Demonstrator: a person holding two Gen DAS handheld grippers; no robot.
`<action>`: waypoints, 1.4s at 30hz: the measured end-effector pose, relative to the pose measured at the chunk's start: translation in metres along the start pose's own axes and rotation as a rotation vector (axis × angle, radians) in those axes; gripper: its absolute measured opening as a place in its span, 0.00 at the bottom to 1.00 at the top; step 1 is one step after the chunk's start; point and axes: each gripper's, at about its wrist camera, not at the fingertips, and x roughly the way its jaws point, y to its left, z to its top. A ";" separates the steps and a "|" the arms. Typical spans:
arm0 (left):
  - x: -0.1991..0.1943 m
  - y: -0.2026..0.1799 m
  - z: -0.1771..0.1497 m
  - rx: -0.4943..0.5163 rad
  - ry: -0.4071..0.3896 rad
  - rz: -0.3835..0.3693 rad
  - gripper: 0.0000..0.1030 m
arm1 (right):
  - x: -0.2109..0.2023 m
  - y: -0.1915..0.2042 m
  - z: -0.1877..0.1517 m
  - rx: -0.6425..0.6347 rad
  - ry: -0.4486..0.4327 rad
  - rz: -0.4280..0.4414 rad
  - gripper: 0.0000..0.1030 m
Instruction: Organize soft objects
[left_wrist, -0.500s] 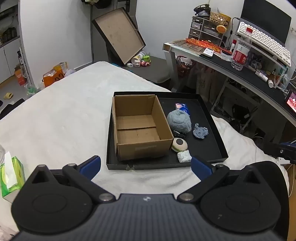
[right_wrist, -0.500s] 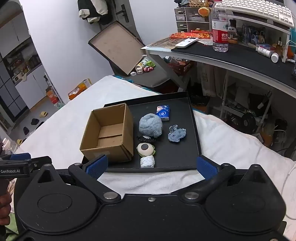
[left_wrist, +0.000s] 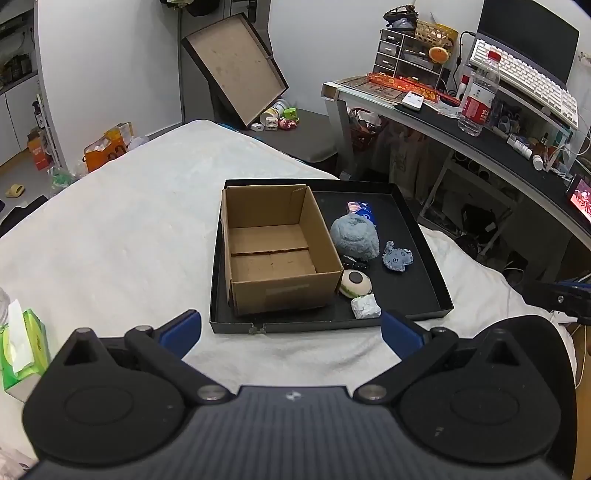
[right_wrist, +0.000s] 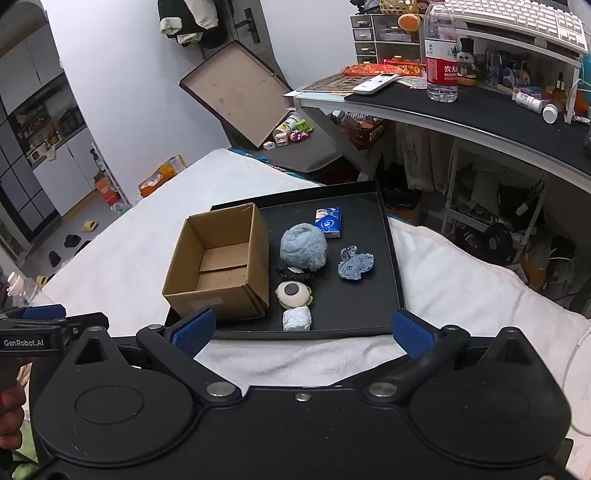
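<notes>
A black tray (left_wrist: 424, 254) (right_wrist: 391, 243) lies on the white bed. In it stands an open, empty cardboard box (left_wrist: 273, 251) (right_wrist: 221, 266). Right of the box lie a fuzzy blue-grey ball (left_wrist: 354, 236) (right_wrist: 303, 247), a small blue plush (left_wrist: 397, 256) (right_wrist: 356, 264), a round cream toy with a dark spot (left_wrist: 355, 282) (right_wrist: 293, 293), a white crumpled wad (left_wrist: 365, 307) (right_wrist: 297, 319), a small black item (left_wrist: 354, 263) and a blue tissue pack (left_wrist: 360, 210) (right_wrist: 328, 221). My left gripper (left_wrist: 291, 330) and right gripper (right_wrist: 303, 332) are both open and empty, near the tray's front edge.
A green tissue box (left_wrist: 22, 347) sits on the bed at the left. A desk (left_wrist: 480, 125) with a water bottle (right_wrist: 439, 62) and keyboard stands to the right. A large open box lid (left_wrist: 236, 70) leans against the far wall. The left gripper shows in the right wrist view (right_wrist: 33, 325).
Both views have shifted only slightly closer to the tray. Both grippers stay open.
</notes>
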 end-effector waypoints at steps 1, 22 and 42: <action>-0.006 -0.001 0.002 0.003 0.001 -0.001 1.00 | 0.000 0.000 0.001 0.000 0.000 0.000 1.00; -0.015 -0.003 0.002 -0.008 -0.013 -0.010 1.00 | -0.009 0.002 -0.004 -0.009 -0.015 -0.006 1.00; -0.019 -0.008 0.003 0.011 -0.012 -0.015 1.00 | -0.009 0.003 -0.004 -0.015 -0.018 -0.012 1.00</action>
